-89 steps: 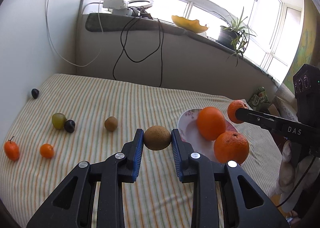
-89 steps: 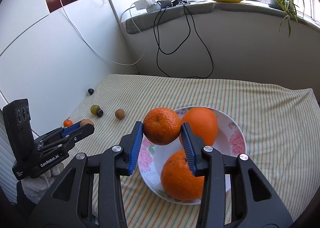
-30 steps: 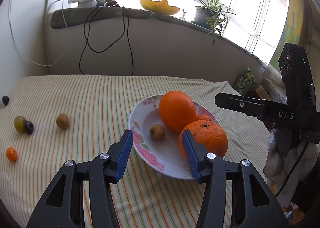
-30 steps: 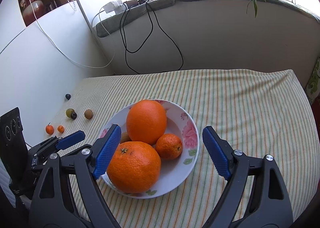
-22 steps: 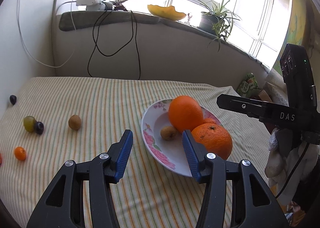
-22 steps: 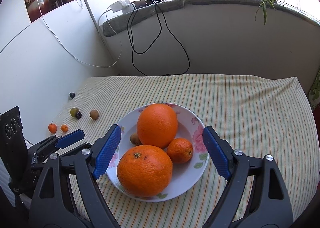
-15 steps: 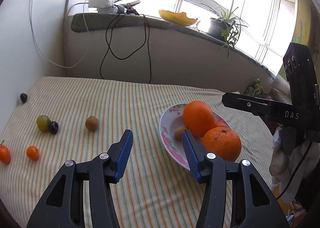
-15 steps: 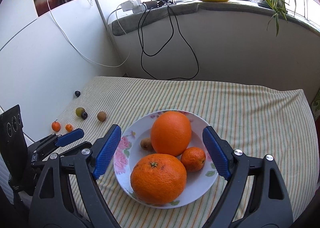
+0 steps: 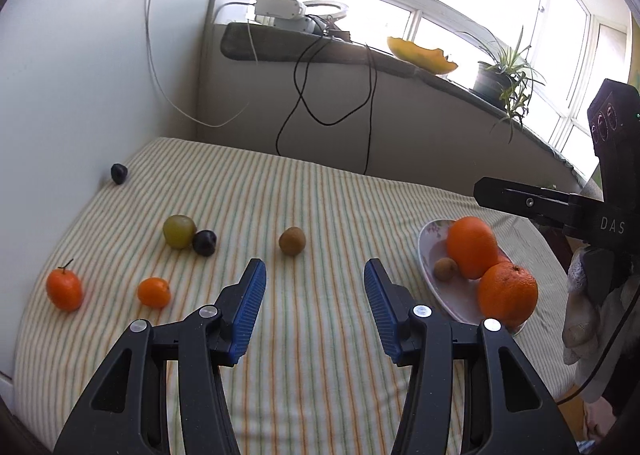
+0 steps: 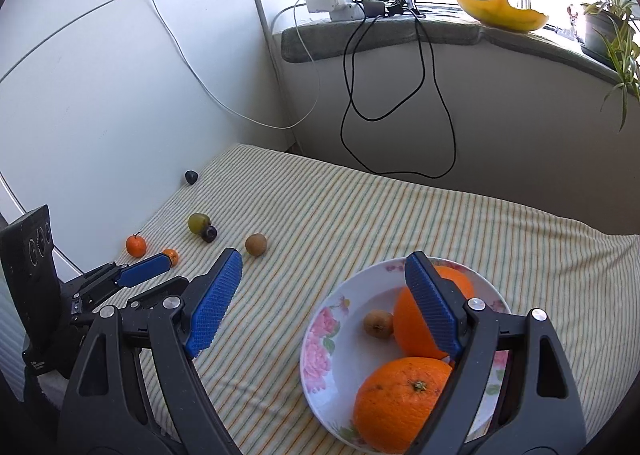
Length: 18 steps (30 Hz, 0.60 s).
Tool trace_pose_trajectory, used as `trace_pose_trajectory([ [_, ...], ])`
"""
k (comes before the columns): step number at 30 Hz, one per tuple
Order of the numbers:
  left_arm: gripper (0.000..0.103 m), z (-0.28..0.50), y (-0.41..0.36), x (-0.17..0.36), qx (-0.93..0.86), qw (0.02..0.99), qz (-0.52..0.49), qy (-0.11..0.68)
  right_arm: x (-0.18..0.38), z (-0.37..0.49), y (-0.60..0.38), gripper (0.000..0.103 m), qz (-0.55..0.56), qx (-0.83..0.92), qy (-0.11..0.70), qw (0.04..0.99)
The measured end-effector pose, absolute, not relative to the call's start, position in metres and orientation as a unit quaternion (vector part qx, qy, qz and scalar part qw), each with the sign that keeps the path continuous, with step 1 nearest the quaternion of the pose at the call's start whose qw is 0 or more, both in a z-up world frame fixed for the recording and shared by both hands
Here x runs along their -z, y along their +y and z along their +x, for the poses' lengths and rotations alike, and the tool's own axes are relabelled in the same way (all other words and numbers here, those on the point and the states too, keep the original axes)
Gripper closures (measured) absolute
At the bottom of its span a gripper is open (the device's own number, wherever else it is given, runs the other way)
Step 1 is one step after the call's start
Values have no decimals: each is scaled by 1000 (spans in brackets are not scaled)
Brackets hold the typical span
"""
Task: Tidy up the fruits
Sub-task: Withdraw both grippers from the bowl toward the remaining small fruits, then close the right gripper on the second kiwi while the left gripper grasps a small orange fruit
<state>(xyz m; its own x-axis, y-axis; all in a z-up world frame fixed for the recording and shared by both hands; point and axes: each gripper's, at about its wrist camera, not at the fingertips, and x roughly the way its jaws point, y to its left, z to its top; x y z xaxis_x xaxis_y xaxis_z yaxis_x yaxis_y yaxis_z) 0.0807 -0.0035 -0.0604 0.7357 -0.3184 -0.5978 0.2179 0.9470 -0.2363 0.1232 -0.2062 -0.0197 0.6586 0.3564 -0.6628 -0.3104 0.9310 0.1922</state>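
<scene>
Orange is showing in five places: two large oranges [image 10: 402, 399] and a kiwi [image 10: 377, 323] are sitting in the floral plate [image 10: 320, 339], and two small orange fruits are lying well left of the plate on the striped cloth [image 9: 320, 199]: a mandarin with a stem [image 9: 64, 290] and, just nearer the plate, a smaller mandarin [image 9: 153, 292]. Also left of the plate, one loose kiwi [image 9: 292, 241] is resting alone, closest of the scattered fruit to the plate; beyond it one green fruit [image 9: 178, 230] is touching one dark plum [image 9: 205, 242], and a second dark fruit [image 9: 119, 173] is lying farthest from the plate, by the white wall. That is making six loose fruits against three visible in the plate. The left gripper [image 9: 315, 307] is hovering over bare cloth left of the plate with its blue pads apart and nothing between them, pointing toward the loose kiwi. The right gripper [image 10: 322, 307] is standing wide and empty, its right pad over the plate and its left pad over cloth. The right wrist view is showing the plate from above, with its flower pattern and the left gripper from the side; the left wrist view is showing the plate edge-on, plus a gloved hand [image 9: 580, 307] under the right gripper.
</scene>
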Motion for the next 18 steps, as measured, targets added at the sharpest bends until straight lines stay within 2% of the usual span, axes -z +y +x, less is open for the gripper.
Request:
trace_pose_trajectory([
  [18, 53, 88, 77, 92, 74, 926, -98, 356, 59, 151, -101, 17, 12, -223, 406, 886],
])
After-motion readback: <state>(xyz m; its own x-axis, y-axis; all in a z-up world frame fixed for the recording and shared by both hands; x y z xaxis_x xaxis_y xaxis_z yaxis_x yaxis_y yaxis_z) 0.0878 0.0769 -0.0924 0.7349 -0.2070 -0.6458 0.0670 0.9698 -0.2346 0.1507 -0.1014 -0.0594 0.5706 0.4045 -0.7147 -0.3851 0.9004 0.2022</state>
